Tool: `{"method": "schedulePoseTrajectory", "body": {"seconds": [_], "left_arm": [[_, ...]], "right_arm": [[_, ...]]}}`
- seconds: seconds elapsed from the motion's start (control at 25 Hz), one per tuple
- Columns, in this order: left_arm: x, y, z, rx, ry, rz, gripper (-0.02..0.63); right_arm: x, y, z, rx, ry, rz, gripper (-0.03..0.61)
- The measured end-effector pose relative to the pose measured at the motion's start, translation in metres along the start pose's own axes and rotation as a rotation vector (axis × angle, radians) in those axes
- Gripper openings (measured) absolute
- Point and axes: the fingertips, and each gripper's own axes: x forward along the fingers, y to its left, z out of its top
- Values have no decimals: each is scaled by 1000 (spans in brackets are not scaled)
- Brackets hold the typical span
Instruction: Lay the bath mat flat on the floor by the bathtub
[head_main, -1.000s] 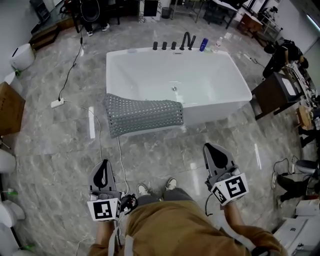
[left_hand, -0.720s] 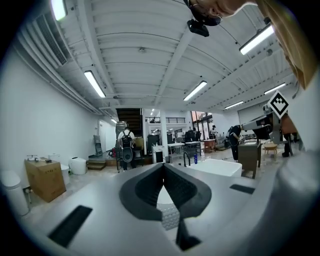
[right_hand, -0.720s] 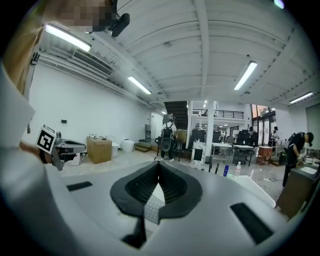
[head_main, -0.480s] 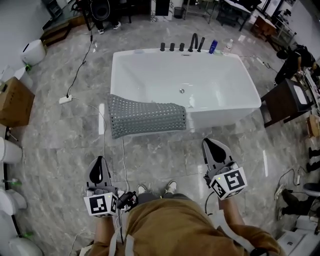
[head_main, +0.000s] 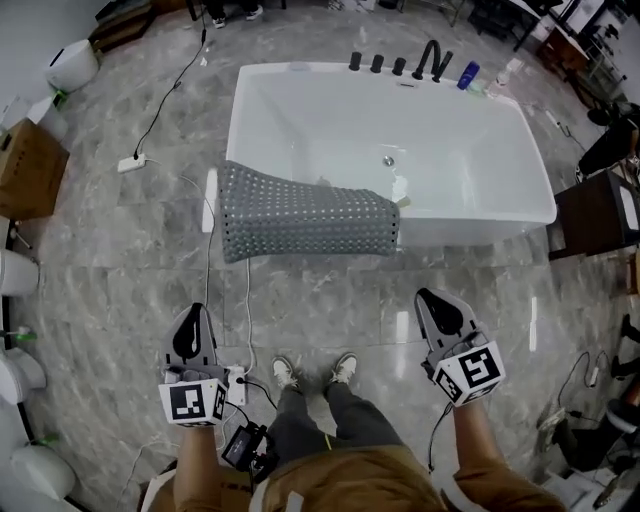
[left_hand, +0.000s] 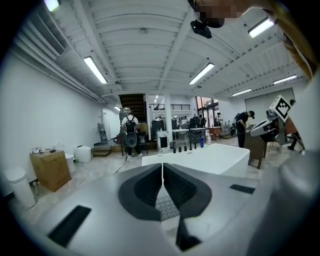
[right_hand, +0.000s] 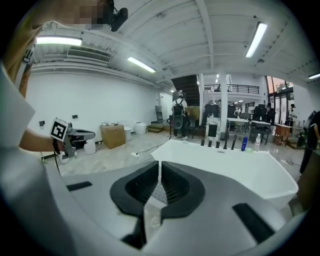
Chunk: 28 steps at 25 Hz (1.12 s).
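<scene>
A grey perforated bath mat (head_main: 305, 212) hangs over the near rim of the white bathtub (head_main: 470, 190), its lower edge near the marble floor. My left gripper (head_main: 190, 322) is held low at the left, well short of the mat, shut and empty. My right gripper (head_main: 437, 307) is held low at the right, also shut with nothing in it. In the left gripper view the jaws (left_hand: 162, 170) meet, with the tub (left_hand: 200, 157) beyond them. In the right gripper view the closed jaws (right_hand: 159, 170) point at the tub (right_hand: 235, 165).
A white cable and power strip (head_main: 132, 163) lie on the floor left of the tub. Taps (head_main: 400, 65) and bottles (head_main: 467, 75) stand on the far rim. A cardboard box (head_main: 25, 170) and toilets (head_main: 72, 65) are at the left, a dark cabinet (head_main: 600, 210) at the right.
The tub and mat have come nearer and lower in the head view as I stepped towards them. Both grippers stay shut and low.
</scene>
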Motion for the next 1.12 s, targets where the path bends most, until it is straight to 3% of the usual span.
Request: {"method": "schedulePoseTrajectory", "body": {"seconds": [0.44, 0.68, 0.88, 1.12], "left_arm": [[65, 19, -117, 5, 102, -33, 5], [89, 21, -159, 15, 146, -52, 13], [116, 29, -184, -12, 174, -74, 54], [145, 40, -222, -37, 218, -119, 100]], "right_arm": [[89, -49, -105, 1, 79, -70, 18], [110, -67, -131, 13, 108, -68, 64], [133, -80, -153, 14, 130, -74, 77], [170, -86, -192, 25, 209, -40, 144]]}}
